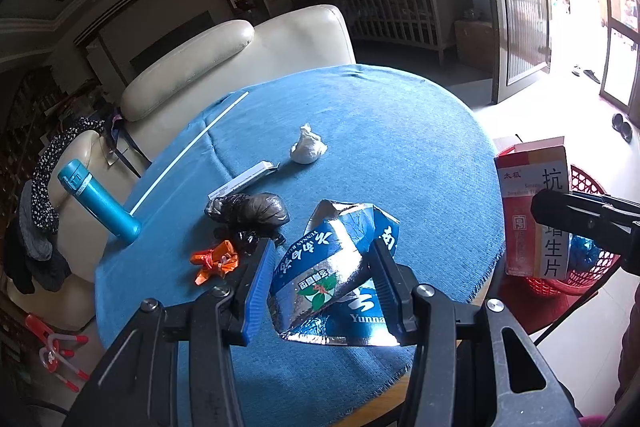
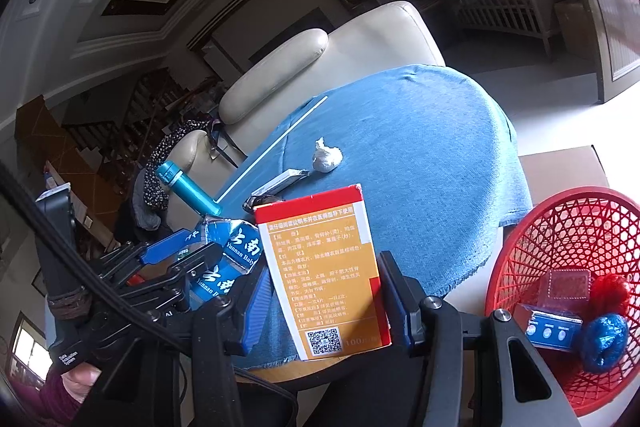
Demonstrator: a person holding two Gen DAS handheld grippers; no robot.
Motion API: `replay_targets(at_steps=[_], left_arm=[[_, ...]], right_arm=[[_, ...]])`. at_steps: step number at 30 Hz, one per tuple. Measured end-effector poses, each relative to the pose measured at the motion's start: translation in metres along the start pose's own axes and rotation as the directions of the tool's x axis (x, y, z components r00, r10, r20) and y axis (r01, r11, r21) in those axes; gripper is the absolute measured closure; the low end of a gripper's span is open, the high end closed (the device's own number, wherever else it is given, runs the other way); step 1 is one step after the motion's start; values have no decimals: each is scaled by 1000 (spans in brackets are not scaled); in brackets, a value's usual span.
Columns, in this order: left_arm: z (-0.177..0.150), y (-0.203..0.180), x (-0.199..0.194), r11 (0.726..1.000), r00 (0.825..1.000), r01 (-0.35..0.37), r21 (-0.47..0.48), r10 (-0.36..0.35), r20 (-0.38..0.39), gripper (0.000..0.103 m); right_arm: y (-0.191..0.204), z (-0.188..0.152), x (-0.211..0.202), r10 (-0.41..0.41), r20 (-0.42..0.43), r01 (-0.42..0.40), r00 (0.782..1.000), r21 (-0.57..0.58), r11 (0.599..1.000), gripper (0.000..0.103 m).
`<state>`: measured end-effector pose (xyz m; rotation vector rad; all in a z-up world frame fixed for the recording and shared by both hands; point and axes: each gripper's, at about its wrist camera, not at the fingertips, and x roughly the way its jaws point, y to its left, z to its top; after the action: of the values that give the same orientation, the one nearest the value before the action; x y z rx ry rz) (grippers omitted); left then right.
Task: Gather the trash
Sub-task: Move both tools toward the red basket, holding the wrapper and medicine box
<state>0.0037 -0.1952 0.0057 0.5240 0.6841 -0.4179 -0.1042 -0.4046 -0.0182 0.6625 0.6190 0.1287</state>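
Observation:
My left gripper (image 1: 324, 267) is shut on a crumpled blue-and-silver box (image 1: 336, 275) and holds it above the near edge of the blue-clothed table (image 1: 380, 123). My right gripper (image 2: 324, 291) is shut on a red-and-orange medicine box (image 2: 324, 275), held upright beside the table; that box also shows at the right of the left wrist view (image 1: 536, 211). The red mesh basket (image 2: 560, 251) stands to the right below the table and holds several pieces of trash. On the table lie a black plastic wad (image 1: 252, 209), an orange wrapper (image 1: 214, 261), a white paper ball (image 1: 306, 147) and a small white box (image 1: 244, 179).
A teal bottle (image 1: 98, 201) and a long white stick (image 1: 192, 149) lie at the table's left edge. A cream armchair (image 1: 224, 59) stands behind the table. A cardboard box (image 2: 560, 167) sits behind the basket. The left gripper also shows at the lower left of the right wrist view (image 2: 192, 259).

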Motion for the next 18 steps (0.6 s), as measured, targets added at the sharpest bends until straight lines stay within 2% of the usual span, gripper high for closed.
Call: replay_targets(at_steps=[18], left_arm=[[0, -11, 3, 1000, 1000, 11, 25, -11, -4, 53]], right_arm=[[-8, 0, -2, -7, 5, 6, 1000, 22, 1000, 50]])
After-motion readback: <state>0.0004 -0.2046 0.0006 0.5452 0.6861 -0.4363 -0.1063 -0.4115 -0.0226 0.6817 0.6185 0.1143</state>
